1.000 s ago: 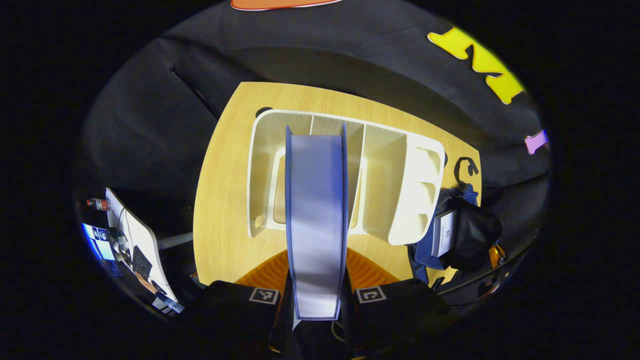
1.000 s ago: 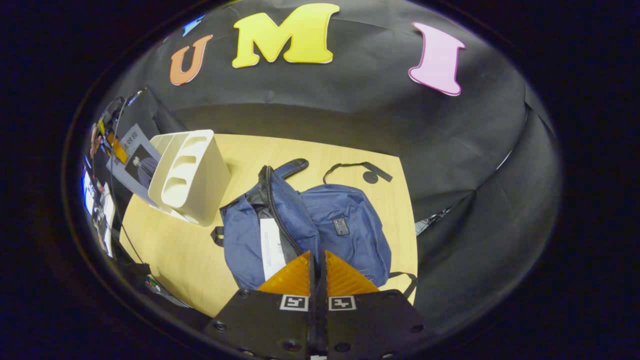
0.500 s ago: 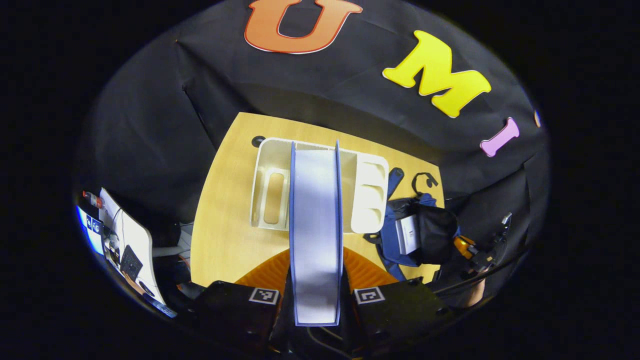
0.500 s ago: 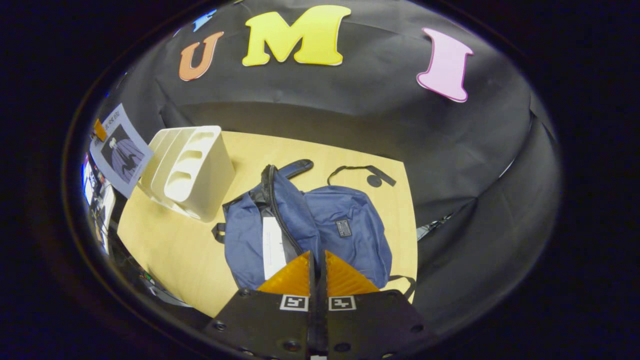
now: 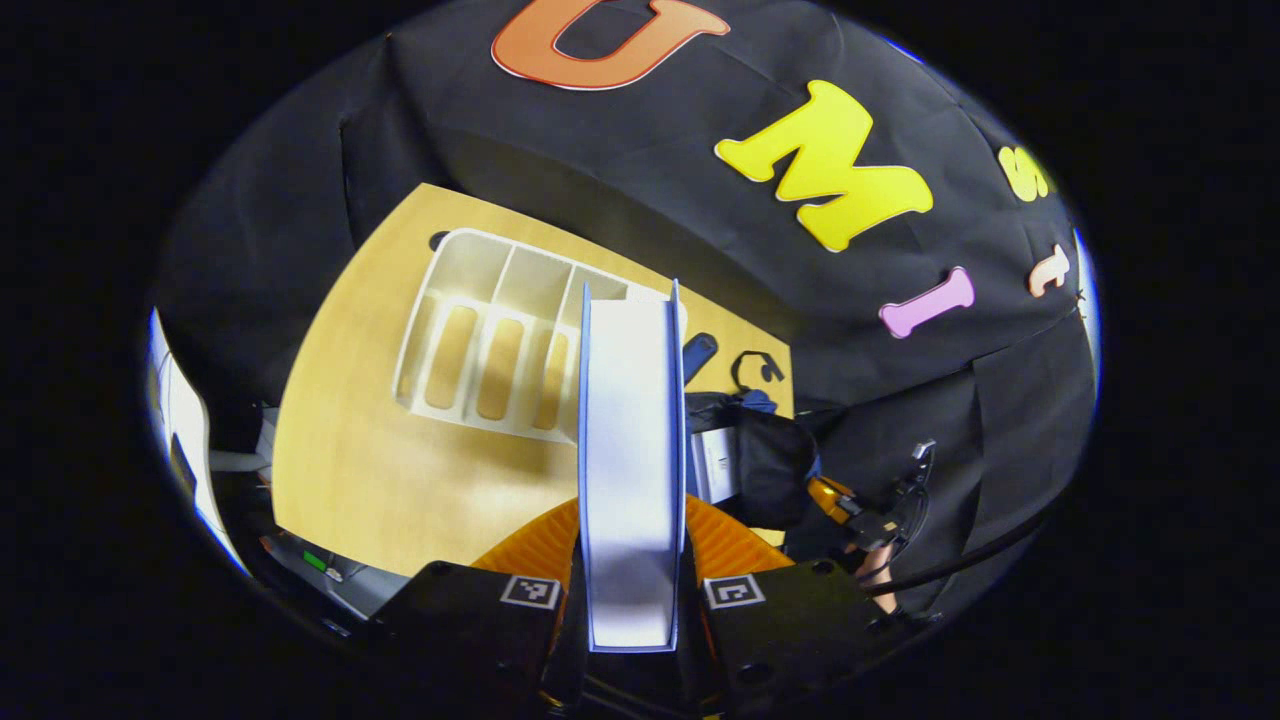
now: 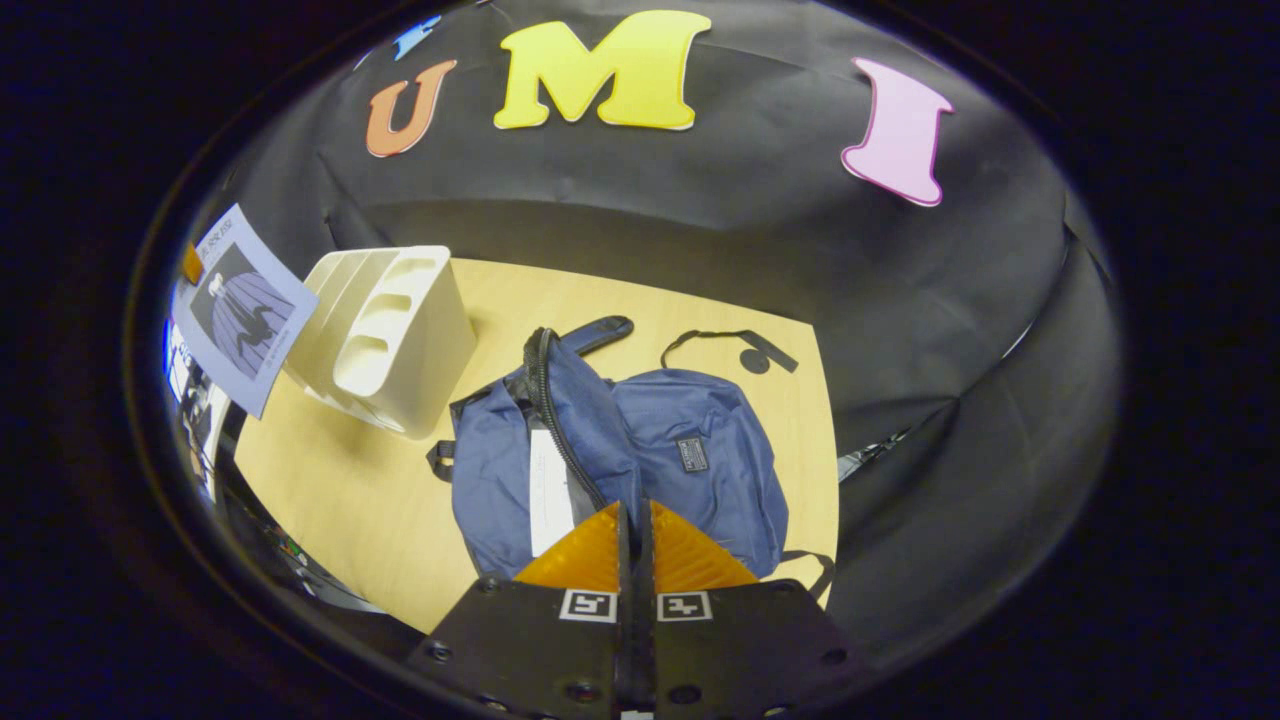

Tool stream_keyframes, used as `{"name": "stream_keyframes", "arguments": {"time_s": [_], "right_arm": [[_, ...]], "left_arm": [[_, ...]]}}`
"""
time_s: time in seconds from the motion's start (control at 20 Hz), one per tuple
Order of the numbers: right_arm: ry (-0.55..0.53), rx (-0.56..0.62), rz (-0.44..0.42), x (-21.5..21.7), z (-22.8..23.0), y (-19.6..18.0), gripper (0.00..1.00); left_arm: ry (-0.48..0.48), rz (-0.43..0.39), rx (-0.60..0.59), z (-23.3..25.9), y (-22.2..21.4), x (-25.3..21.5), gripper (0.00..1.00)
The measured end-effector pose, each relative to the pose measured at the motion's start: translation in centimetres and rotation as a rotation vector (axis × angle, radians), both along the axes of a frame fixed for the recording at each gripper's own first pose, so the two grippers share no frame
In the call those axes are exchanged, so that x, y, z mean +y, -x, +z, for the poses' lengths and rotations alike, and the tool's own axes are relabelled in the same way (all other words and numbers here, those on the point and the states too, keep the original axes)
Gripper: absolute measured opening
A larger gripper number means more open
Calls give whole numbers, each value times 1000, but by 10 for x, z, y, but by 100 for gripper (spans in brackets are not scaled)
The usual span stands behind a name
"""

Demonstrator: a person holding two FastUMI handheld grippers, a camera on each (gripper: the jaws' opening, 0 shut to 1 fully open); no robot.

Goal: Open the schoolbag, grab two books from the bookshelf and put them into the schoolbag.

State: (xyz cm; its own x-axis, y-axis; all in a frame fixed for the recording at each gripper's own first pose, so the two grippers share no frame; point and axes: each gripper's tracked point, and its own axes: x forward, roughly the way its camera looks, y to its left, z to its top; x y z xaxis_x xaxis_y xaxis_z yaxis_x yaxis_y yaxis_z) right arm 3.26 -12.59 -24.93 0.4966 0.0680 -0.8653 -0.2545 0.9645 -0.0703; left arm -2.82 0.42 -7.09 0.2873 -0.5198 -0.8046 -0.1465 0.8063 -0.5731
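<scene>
My left gripper (image 5: 632, 525) is shut on a blue-covered book (image 5: 632, 440), held edge-on with its white pages facing the camera, in the air above the table. Past it stands the white bookshelf (image 5: 490, 335), its slots empty. The same book (image 6: 240, 305) hangs in the air left of the bookshelf (image 6: 385, 335) in the right gripper view. The blue schoolbag (image 6: 680, 450) lies unzipped on the table, a white book (image 6: 548, 490) showing in its opening. My right gripper (image 6: 635, 535) is shut with nothing in it, just above the bag's near edge.
The wooden table (image 6: 340, 500) has bare room in front of the shelf. The bag's straps (image 6: 730, 345) trail toward the far edge. A hand with the right gripper (image 5: 865, 510) is beyond the dark bag (image 5: 755, 455). Black cloth walls surround the table.
My left gripper has lifted the book clear of the shelf and swung right toward the bag. The right gripper has barely moved.
</scene>
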Motion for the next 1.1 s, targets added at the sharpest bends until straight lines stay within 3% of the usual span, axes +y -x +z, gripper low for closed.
{"name": "stream_keyframes", "arguments": {"time_s": [0.35,0.75,1.1], "right_arm": [[-4,2,-18,-6,1,-1,0],[-23,-8,-38,-12,8,-3,0],[-16,-11,-39,-22,14,-1,0]], "left_arm": [[205,-28,-36,-28,6,-104,38],[227,-12,6,-112,21,-233,38],[195,-13,-18,-160,13,-282,38]]}}
